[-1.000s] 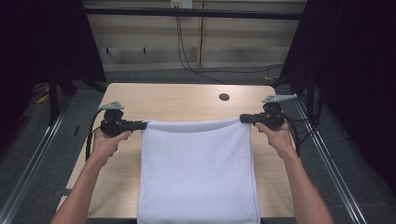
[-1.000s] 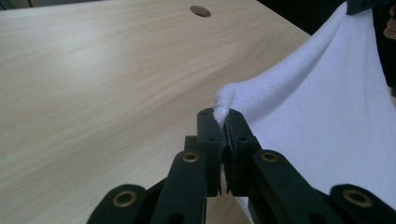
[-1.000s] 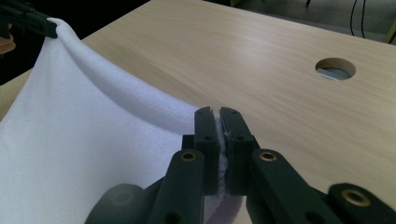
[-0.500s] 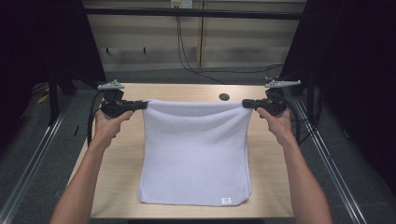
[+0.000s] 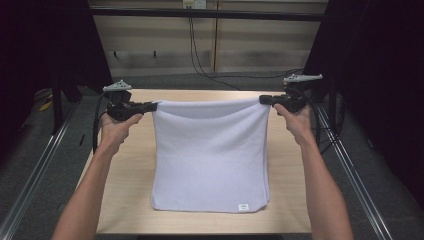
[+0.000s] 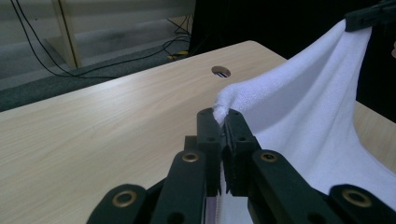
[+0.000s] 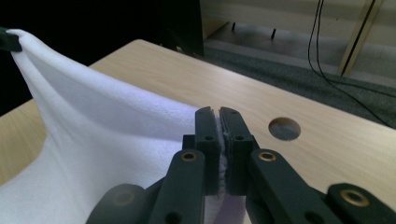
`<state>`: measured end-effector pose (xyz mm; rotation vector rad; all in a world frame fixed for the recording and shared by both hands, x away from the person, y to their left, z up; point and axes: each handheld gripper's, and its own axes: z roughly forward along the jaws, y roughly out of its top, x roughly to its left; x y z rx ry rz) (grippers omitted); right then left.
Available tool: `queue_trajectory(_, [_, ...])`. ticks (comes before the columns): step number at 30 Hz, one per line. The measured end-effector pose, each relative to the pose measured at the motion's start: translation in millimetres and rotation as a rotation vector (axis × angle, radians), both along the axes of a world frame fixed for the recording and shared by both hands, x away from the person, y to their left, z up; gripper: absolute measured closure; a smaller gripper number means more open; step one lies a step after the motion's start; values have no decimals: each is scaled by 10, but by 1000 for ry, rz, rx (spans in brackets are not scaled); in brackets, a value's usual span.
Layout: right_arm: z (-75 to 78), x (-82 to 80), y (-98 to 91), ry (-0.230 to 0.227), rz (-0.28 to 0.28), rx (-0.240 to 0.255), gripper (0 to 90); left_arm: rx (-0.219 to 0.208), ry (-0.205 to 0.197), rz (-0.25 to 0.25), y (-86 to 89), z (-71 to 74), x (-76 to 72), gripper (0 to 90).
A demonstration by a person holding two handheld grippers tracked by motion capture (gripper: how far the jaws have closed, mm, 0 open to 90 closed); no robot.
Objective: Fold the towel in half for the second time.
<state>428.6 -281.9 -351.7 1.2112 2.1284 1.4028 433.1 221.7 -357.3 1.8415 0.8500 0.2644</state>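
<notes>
Left claw (image 5: 152,105) and right claw (image 5: 262,99) each pinch a top corner of the white terry towel (image 5: 210,155), stretched between them, hanging with its lower edge resting on the light wooden desk (image 5: 125,180)

White towel (image 5: 210,155) is hanging as a curtain across mid-worktop (image 5: 125,200), blocking any straight pass from front to back. Bare strips are lying open on both sides of it. Cable hole (image 7: 284,128) is sitting near the far edge, beyond the towel.
</notes>
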Motion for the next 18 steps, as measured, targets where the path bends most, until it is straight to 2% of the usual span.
queue_trajectory(3, [28, -51, 18, -10, 9, -17, 871, -1, -13, -6, 23, 5, -48, 870])
queue_trajectory(7, [-27, -211, -21, -17, 58, -17, 873, -3, -18, -27, 92, -30, -137, 869])
queue_trajectory(8, [-36, -241, -32, -17, 67, -22, 873, 8, -26, -31, 88, -32, -175, 869])
queue_trajectory(12, [-66, -401, -88, -21, 96, -22, 873, 3, -42, -72, 67, -51, -348, 869])
queue_trajectory(15, [-82, -495, -103, -24, 113, -22, 873, -1, -42, -78, 78, -74, -406, 869])
queue_trajectory(17, [-100, -579, -97, -32, 128, -20, 873, -37, -38, -82, 141, -134, -511, 869])
queue_trajectory(18, [-112, -627, -93, -35, 137, -15, 873, -38, -40, -82, 159, -162, -546, 869])
